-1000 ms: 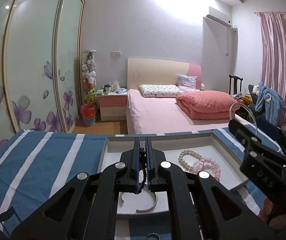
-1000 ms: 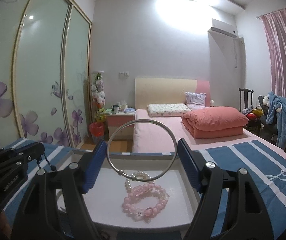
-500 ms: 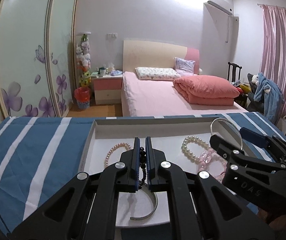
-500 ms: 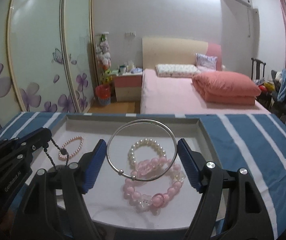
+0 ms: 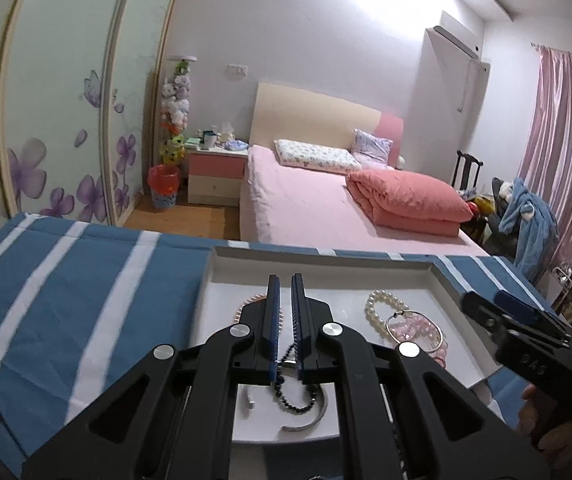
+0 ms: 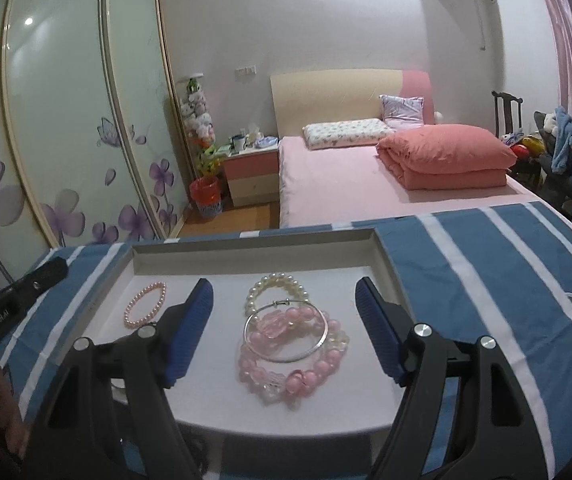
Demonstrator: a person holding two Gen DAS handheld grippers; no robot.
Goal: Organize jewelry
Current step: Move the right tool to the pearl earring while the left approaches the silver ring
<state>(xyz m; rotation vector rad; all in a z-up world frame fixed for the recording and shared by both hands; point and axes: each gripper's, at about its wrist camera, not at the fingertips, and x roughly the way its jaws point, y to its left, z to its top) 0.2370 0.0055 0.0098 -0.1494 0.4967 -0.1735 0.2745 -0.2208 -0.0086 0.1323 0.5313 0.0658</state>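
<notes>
A white tray (image 6: 190, 404) lies on the blue striped cloth. In it lie a silver bangle (image 6: 286, 332) on top of a pink bead bracelet (image 6: 289, 372), a white pearl bracelet (image 6: 276, 286) and a small pink pearl bracelet (image 6: 146, 310). My right gripper (image 6: 286, 340) is open and empty, its fingers on either side of the bangle. My left gripper (image 5: 285, 320) has a narrow gap between its jaws. A black bead bracelet (image 5: 293, 396) lies in the tray below it, beside a silver open cuff (image 5: 305, 422).
The blue and white striped cloth (image 5: 66, 292) covers the surface around the tray. The tray's raised far wall (image 6: 254, 254) stands ahead. Beyond are a pink bed (image 6: 365, 176), a wardrobe with flower doors (image 6: 66, 140) and a nightstand (image 6: 250, 172).
My right gripper opened and let go of the silver bangle, which now lies on the pink bracelet. My left gripper released the black bead bracelet into the tray and opened slightly.
</notes>
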